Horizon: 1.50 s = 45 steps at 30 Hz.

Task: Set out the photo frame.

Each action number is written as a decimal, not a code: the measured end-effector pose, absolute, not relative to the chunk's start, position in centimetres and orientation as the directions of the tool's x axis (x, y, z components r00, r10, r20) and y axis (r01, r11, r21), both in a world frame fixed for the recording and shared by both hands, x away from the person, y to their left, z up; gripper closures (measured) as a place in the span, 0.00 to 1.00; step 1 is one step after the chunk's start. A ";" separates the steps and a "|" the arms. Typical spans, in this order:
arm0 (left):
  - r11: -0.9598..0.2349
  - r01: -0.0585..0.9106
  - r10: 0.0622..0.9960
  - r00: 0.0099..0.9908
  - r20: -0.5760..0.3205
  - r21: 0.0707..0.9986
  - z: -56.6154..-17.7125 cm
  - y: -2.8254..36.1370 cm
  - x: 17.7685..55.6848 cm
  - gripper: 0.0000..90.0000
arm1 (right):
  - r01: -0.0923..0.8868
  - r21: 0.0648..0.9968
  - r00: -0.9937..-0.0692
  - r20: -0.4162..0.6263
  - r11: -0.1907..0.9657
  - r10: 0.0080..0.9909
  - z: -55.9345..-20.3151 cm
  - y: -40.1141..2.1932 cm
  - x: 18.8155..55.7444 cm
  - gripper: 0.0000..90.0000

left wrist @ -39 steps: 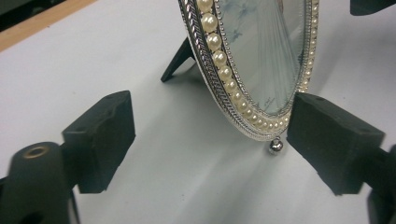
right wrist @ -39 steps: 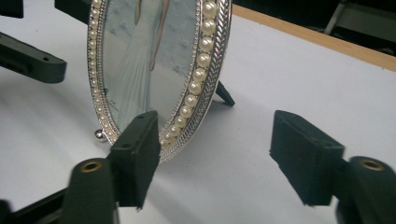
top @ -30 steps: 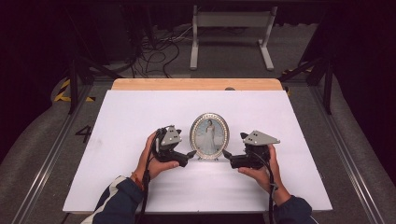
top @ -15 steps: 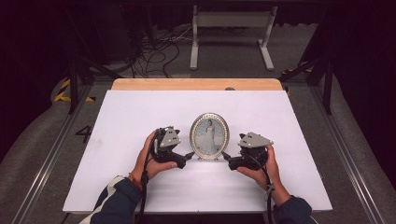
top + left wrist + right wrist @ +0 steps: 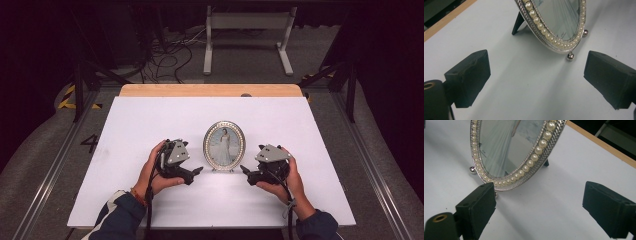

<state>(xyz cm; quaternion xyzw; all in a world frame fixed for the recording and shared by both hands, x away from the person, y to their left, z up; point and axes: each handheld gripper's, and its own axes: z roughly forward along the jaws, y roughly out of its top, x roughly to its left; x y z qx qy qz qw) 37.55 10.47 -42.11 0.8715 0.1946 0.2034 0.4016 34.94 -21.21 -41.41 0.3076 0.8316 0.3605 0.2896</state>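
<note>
An oval picture frame [image 5: 224, 145] edged with pearls stands upright on its rear strut and small ball feet near the middle of the white table [image 5: 130, 125], its portrait facing the person. The left gripper [image 5: 195, 171] rests on the table just to the frame's left and the right gripper [image 5: 243, 170] just to its right, each pointing inward at the frame's base without touching it. Both grippers have their jaws spread wide and hold nothing; a wooden strip [image 5: 210, 90] borders the far table edge.
</note>
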 end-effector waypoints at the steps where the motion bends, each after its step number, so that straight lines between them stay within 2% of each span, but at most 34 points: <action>1: -0.603 0.176 0.502 0.842 0.199 0.778 -42.2 10.6 37.5 0.08 | 0.305 0.777 -0.642 -0.258 0.550 0.721 -41.4 -21.4 34.9 0.12; 11: -0.604 0.179 0.515 0.831 0.209 0.777 -42.3 12.0 37.2 0.09 | 0.325 0.774 -0.638 -0.245 0.544 0.730 -41.7 -22.9 34.7 0.13; 23: -0.587 0.196 0.530 0.827 0.189 0.786 -42.5 13.9 36.5 0.10 | 0.331 0.758 -0.613 -0.280 0.562 0.739 -42.1 -24.6 34.1 0.13; 45: -0.615 0.226 0.567 0.792 0.225 0.755 -44.0 18.0 34.4 0.10 | 0.340 0.753 -0.600 -0.288 0.564 0.746 -42.7 -26.5 32.9 0.13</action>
